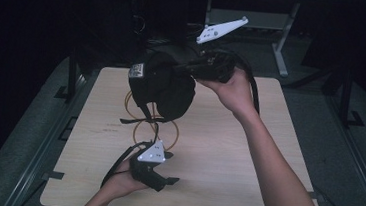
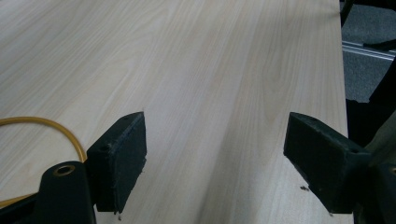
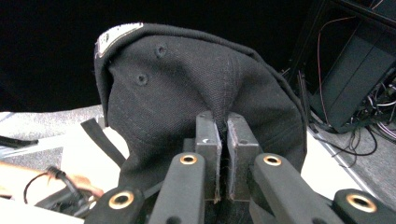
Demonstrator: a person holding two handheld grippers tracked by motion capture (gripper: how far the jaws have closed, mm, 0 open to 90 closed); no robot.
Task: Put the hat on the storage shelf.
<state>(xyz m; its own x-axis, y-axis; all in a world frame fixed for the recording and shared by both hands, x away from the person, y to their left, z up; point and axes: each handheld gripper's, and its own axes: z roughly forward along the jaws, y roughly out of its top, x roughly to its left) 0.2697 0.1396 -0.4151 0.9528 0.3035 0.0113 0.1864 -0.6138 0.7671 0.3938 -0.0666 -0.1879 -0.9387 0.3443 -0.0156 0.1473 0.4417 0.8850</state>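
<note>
We hold the right gripper [image 3: 222, 154] with its two black pads [image 3: 207, 140] pressed together on a fold of the black woven-fabric baseball cap [image 3: 196, 88], so the cap hangs from this pinch, lifted clear of the pale wood-grain table [image 1: 217, 151] and above its far half. In the high view the same cap [image 1: 165, 84] droops below the raised right gripper [image 1: 209, 65], with a loose black strap [image 1: 137, 120] trailing down toward the thin orange cable [image 1: 156, 128] looped on the tabletop. The left gripper [image 2: 215, 154] rests low near the front edge, its jaws spread wide with nothing between them and bare wood ahead. We judge the pick-up complete: the cap is secured and airborne, while placing or handing it off remains, and the left gripper has no part in the grip yet. The cap's brim and front panel are hard to make out against the dark background, and its white label [image 1: 136, 70] is too small to read.
</note>
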